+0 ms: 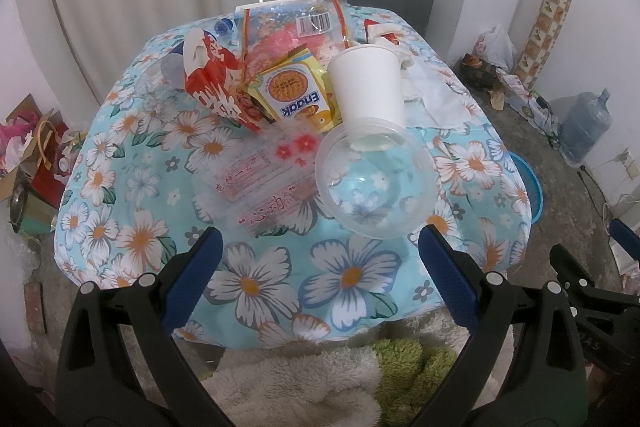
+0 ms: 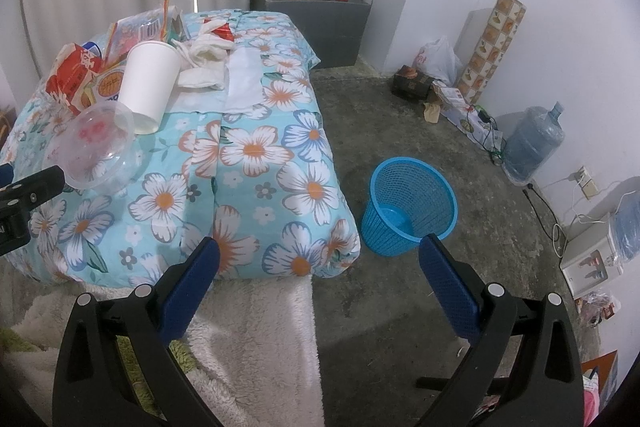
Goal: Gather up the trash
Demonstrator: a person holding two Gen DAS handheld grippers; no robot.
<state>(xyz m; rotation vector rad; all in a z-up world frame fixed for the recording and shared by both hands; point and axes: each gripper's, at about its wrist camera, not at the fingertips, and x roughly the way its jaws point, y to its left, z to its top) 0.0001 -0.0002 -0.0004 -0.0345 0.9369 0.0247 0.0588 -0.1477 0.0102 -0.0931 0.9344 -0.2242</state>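
Trash lies on a floral quilt [image 1: 352, 279]: a clear plastic lid [image 1: 376, 183], a white paper cup [image 1: 368, 87] on its side, a yellow Enaak wrapper [image 1: 296, 95], a red snack bag [image 1: 212, 75], clear plastic bags [image 1: 288, 23] and crumpled tissues [image 1: 416, 67]. My left gripper [image 1: 320, 259] is open and empty, just short of the lid. My right gripper [image 2: 320, 263] is open and empty over the quilt's edge, with a blue mesh bin [image 2: 408, 203] on the floor ahead. The cup [image 2: 148, 83] and lid [image 2: 96, 147] show at the left of the right wrist view.
A fluffy white blanket [image 2: 256, 339] lies below the quilt. A grey cabinet [image 2: 312, 19] with bottles stands at the back. A water jug [image 2: 532, 143], cables, a dispenser [image 2: 592, 255] and bags line the right wall. Gift bags [image 1: 36, 147] sit at the left.
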